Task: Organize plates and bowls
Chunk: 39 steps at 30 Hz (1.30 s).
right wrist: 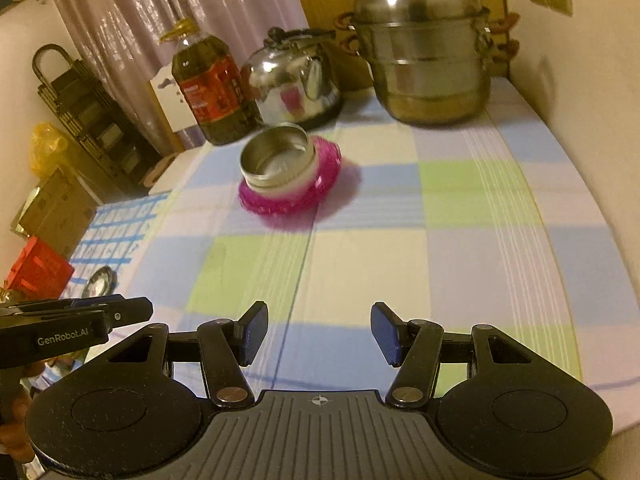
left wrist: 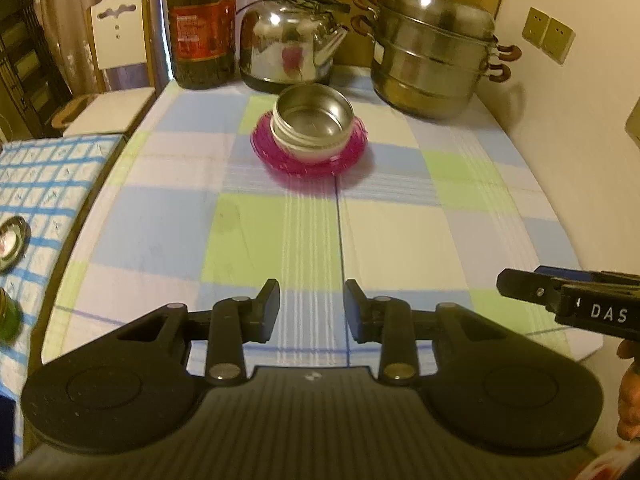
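On the checked tablecloth (left wrist: 152, 240), going from left to right, a white chair (left wrist: 116, 60) stands past the table's left edge, then a dark oil bottle (left wrist: 202, 28), a steel kettle (left wrist: 290, 40) and a stacked steamer pot (left wrist: 432, 52) line the far side.

Just in front of the kettle sits the task's stack: a steel bowl (left wrist: 314, 116) nested in a white bowl (left wrist: 308, 150), both resting on a pink plate (left wrist: 276, 156). The stack appears already gathered, so the sorting looks largely done, though that is a judgement.

Nearer the camera, the left gripper (left wrist: 311, 310) hangs over bare cloth with its jaws parted and nothing between them. In the left wrist view the stack lies almost straight ahead of it, well apart. The right gripper (right wrist: 319, 332) is released too, jaws set wider, empty. In the right wrist view the steel bowl (right wrist: 274, 152) lies ahead and to the left of its line. The two tools are side by side, each showing at the edge of the other's view.

The left hand seems better lined up for any further reach, since the stack is round and offers no preferred axis; neither looks clearly closer.
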### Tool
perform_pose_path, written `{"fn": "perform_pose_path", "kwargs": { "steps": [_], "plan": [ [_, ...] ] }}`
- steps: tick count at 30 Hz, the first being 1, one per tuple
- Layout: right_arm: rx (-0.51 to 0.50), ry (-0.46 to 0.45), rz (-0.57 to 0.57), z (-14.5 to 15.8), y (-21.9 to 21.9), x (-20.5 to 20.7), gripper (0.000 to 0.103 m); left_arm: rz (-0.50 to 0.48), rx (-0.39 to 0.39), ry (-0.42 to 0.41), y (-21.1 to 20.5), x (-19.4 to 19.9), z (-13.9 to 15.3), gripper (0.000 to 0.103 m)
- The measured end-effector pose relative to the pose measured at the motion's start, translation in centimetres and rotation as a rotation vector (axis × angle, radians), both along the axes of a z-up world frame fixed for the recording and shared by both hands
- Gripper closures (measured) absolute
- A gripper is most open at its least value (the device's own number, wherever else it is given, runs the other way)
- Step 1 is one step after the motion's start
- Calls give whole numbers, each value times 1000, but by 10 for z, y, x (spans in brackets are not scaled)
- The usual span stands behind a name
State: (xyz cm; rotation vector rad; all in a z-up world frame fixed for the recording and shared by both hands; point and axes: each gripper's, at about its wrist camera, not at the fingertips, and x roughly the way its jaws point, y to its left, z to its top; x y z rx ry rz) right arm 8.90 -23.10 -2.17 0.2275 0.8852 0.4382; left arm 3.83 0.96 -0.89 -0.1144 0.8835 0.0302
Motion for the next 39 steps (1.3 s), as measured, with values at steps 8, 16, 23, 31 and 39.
{"fn": "perform_pose_path", "kwargs": {
  "steps": [8, 16, 23, 31, 39],
  "plan": [
    [17, 34, -12, -4, 0, -22, 46, -35, 2, 3, -12, -23, -5, 72],
    [-6, 35, -1, -6, 15, -44, 46, -57, 15, 9, -8, -39, -7, 72],
    [-5, 45, 8, -8, 23, -51, 46, -69, 9, 18, -7, -50, -11, 72],
    [-20, 56, 37, -12, 31, -55, 46, -59, 5, 18, -6, -57, -12, 72],
    [-32, 59, 47, -13, 33, -57, 46, -59, 1, 19, -6, -61, -12, 72]
  ]
}}
